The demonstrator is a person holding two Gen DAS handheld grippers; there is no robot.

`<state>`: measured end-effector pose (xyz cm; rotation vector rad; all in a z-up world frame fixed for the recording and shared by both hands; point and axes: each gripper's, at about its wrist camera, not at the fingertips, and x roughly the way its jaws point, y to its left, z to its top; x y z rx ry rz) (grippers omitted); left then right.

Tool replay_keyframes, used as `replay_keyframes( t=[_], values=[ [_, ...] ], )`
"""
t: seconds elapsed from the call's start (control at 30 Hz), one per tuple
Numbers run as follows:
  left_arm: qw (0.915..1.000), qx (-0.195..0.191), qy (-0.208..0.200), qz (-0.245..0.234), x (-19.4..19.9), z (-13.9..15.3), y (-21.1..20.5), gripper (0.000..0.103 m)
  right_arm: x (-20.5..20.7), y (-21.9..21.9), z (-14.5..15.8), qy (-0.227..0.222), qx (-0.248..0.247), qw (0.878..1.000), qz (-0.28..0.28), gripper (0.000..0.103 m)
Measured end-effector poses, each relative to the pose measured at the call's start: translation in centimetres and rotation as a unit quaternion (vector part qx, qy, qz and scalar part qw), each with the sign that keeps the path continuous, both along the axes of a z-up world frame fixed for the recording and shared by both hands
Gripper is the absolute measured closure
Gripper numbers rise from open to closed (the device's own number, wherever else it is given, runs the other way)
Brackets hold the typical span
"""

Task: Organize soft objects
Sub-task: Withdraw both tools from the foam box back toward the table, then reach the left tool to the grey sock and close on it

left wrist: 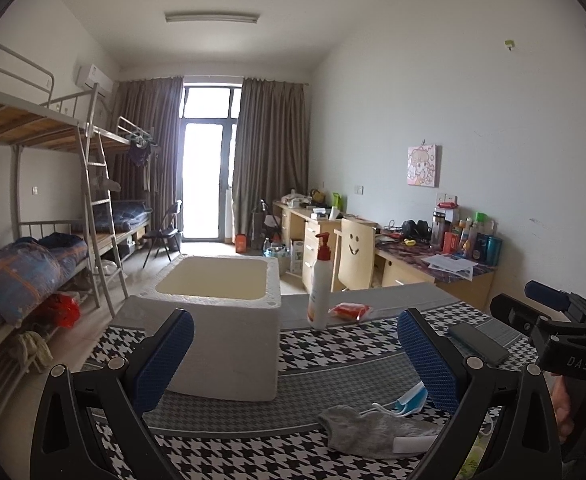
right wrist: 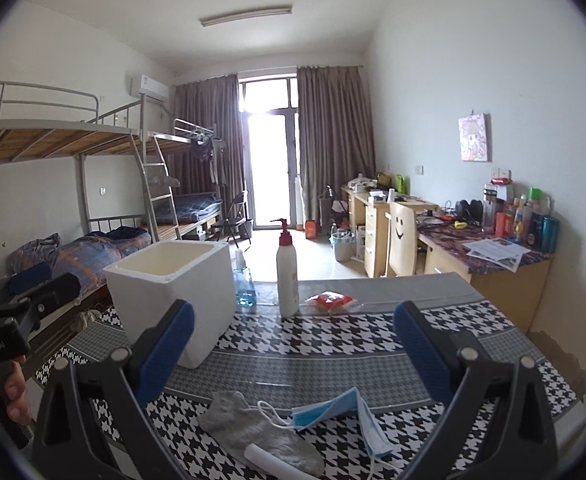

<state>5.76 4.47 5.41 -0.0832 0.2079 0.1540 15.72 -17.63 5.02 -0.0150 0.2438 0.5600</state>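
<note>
A grey sock (left wrist: 367,430) (right wrist: 259,430) lies on the houndstooth tablecloth near me. A blue face mask (left wrist: 409,400) (right wrist: 339,410) lies just right of it, its ear loop over the sock. A small white roll (right wrist: 277,464) rests on the sock's near end. A white foam box (left wrist: 221,320) (right wrist: 173,292), open on top and empty, stands to the left. My left gripper (left wrist: 297,354) is open and empty above the table between box and sock. My right gripper (right wrist: 293,344) is open and empty above the sock and mask.
A white pump bottle with a red top (left wrist: 320,284) (right wrist: 287,276), a red packet (left wrist: 349,311) (right wrist: 331,302) and a blue liquid bottle (right wrist: 244,284) stand at the table's far side. A black phone (left wrist: 479,342) lies right. Bunk beds left, cluttered desks right.
</note>
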Motion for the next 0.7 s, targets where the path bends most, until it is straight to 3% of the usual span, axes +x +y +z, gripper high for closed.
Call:
replay_keyframes(
  t=[0.4,0.7],
  values=[
    [0.9995,-0.007,0.024,-0.019,1.4,-1.9,-1.1,0.001,0.0,-1.2,-1.2,0.004,-0.012,1.000,-0.018,0.002],
    [0.9985,-0.006,0.042,-0.035,2.5,-3.0,-2.1,0.001,1.1,-2.1,-2.9,0.032,-0.019,0.999,-0.033,0.002]
  ],
)
